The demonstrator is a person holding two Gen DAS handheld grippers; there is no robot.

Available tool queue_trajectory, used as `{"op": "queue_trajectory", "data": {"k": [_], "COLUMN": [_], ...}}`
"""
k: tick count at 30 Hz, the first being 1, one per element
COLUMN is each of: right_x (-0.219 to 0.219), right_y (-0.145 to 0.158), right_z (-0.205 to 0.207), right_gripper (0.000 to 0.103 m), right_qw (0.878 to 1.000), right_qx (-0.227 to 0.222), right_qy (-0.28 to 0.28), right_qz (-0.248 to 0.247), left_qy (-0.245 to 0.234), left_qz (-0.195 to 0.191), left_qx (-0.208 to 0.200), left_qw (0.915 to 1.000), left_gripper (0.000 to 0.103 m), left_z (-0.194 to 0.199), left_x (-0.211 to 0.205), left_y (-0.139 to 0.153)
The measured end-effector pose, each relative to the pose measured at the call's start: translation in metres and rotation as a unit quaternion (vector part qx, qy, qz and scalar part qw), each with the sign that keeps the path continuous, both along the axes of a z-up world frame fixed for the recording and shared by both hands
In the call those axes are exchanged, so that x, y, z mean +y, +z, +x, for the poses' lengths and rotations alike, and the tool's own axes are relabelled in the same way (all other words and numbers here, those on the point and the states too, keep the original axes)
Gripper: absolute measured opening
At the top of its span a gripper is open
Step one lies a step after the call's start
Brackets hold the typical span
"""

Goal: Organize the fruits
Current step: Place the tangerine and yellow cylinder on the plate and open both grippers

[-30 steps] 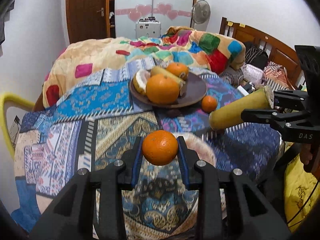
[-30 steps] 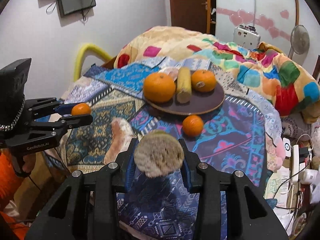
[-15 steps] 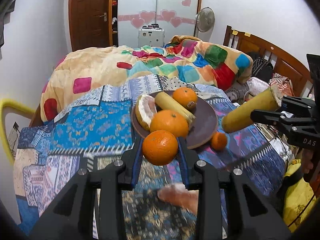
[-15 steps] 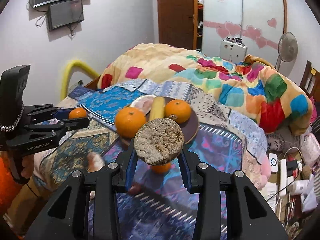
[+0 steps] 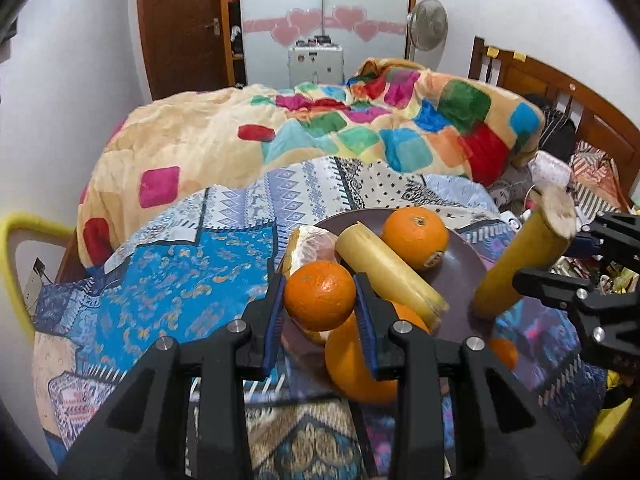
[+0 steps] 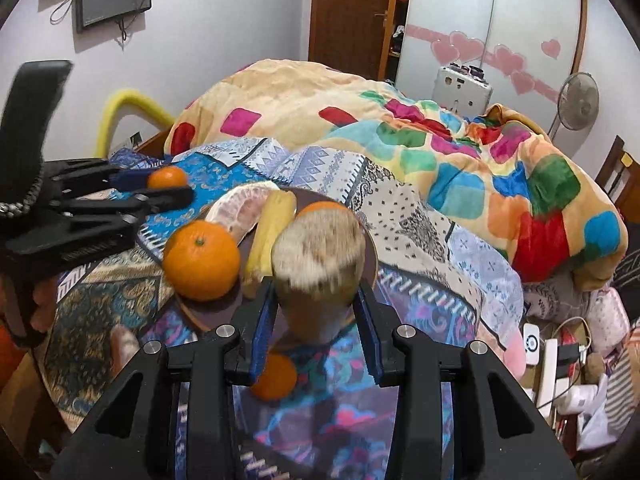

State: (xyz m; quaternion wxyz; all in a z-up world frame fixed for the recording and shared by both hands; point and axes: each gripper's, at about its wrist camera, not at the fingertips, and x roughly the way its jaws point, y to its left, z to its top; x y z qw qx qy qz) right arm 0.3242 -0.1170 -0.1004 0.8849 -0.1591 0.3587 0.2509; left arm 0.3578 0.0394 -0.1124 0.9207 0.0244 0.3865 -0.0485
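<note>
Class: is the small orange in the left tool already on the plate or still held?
Held: the left tool clamps the small orange above the plate.

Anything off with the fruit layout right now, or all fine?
One small orange lies on the patterned bedspread, just off the near rim of the round brown plate where the other fruit sits. Nothing looks spilled or damaged. Each claw grips its own fruit, clear of the plate.

My left hand-held gripper [image 5: 320, 308] is black with blue pads around a bright orange [image 5: 319, 295]. The plate [image 5: 460, 276] is dark brown, the bedsheet [image 5: 168, 280] blue patchwork, the blanket [image 5: 360, 136] cream with multicoloured squares.
</note>
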Motion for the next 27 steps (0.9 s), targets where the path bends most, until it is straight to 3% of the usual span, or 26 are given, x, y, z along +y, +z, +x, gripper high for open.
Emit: {"op": "queue_trajectory", "data": {"k": [7, 12, 13, 15, 16, 20, 27], "right_x": [0.011, 0.01, 0.01, 0.008, 0.009, 0.008, 0.007], "right_y": [-0.012, -0.016, -0.017, -0.02, -0.022, -0.032, -0.021], "right_z": [0.021, 0.03, 0.032, 0.036, 0.038, 0.037, 0.013], "right_gripper": [0.036, 0.036, 0.036, 0.036, 0.036, 0.04, 0.041], "right_qw": [1.0, 0.999, 0.999, 0.998, 0.998, 0.997, 0.999], "right_qx": [0.001, 0.003, 0.006, 0.015, 0.022, 0.043, 0.012], "right_qy": [0.001, 0.003, 0.003, 0.0, 0.0, 0.004, -0.002], "right_qz": [0.022, 0.043, 0.048, 0.062, 0.063, 0.066, 0.047], "left_qy": [-0.012, -0.014, -0.01, -0.005, -0.005, -0.004, 0.0], "left_qz": [-0.031, -0.03, -0.031, -0.034, -0.042, -0.042, -0.037], "left_qx": [0.044, 0.058, 0.053, 0.051, 0.048, 0.039, 0.013], "left_qw": [0.9985, 0.9978, 0.9981, 0.9981, 0.9979, 0.9984, 0.9992], "left_gripper": [0.033, 0.034, 0.036, 0.05, 0.053, 0.054, 0.054], "left_z": [0.034, 0.042, 0.041, 0.04, 0.038, 0.027, -0.007], "left_x": [-0.001, -0.005, -0.005, -0.003, -0.002, 0.001, 0.005], "left_y": [-0.019, -0.028, -0.028, -0.027, -0.027, -0.022, -0.002]}}
